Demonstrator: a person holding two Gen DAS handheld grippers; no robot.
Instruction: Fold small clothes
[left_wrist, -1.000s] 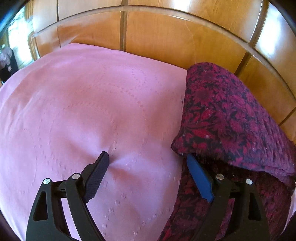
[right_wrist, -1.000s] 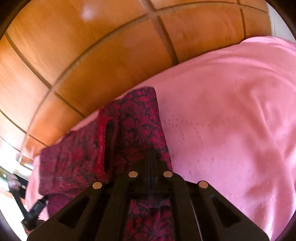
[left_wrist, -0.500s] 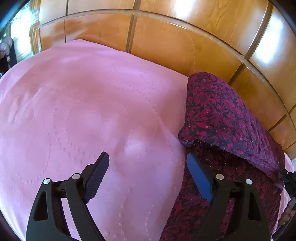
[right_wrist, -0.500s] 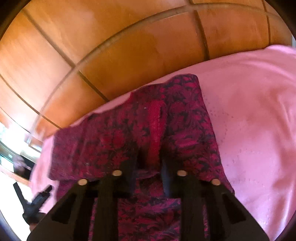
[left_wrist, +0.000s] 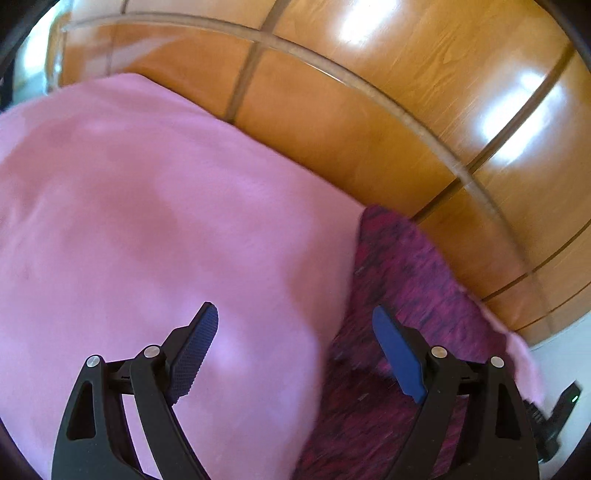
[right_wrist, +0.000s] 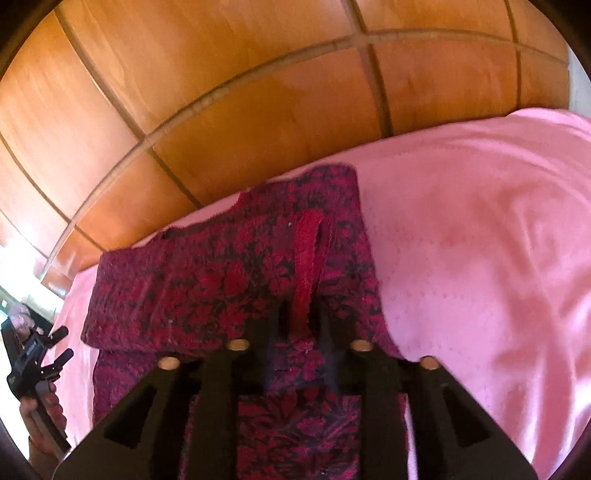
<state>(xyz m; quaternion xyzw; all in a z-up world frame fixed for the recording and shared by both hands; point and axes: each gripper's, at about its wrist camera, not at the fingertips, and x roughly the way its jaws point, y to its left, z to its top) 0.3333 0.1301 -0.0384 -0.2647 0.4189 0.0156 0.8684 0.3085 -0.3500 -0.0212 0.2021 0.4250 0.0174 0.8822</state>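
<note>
left wrist view:
left gripper: jaws spread wide, nothing between them, pads clear of any cloth.
left finger: dark ribbed pad, hangs over the pink bedsheet; contact with the sheet can't be judged from this angle.
right finger: blue pad, sits over the edge of the red floral garment; frame is blurred, so touching or not: cannot tell.
garment position: right side of this view, lying on the sheet, close to the wooden panel wall.
right edge: a black device with a green light, partly cut off.

right wrist view:
right gripper: jaws have just been opening, now partly apart, narrow gap.
between the jaws: a raised plain-red band of the garment runs up from the gap; the fingertips flank it, pads don't look pressed on it.
garment position: folded, on the pink bedsheet, upper layer doubled over a lower one, far edge near the wooden panel wall.
lower left: the other gripper in a person's hand, beside the bed edge, fingers apart.
</note>
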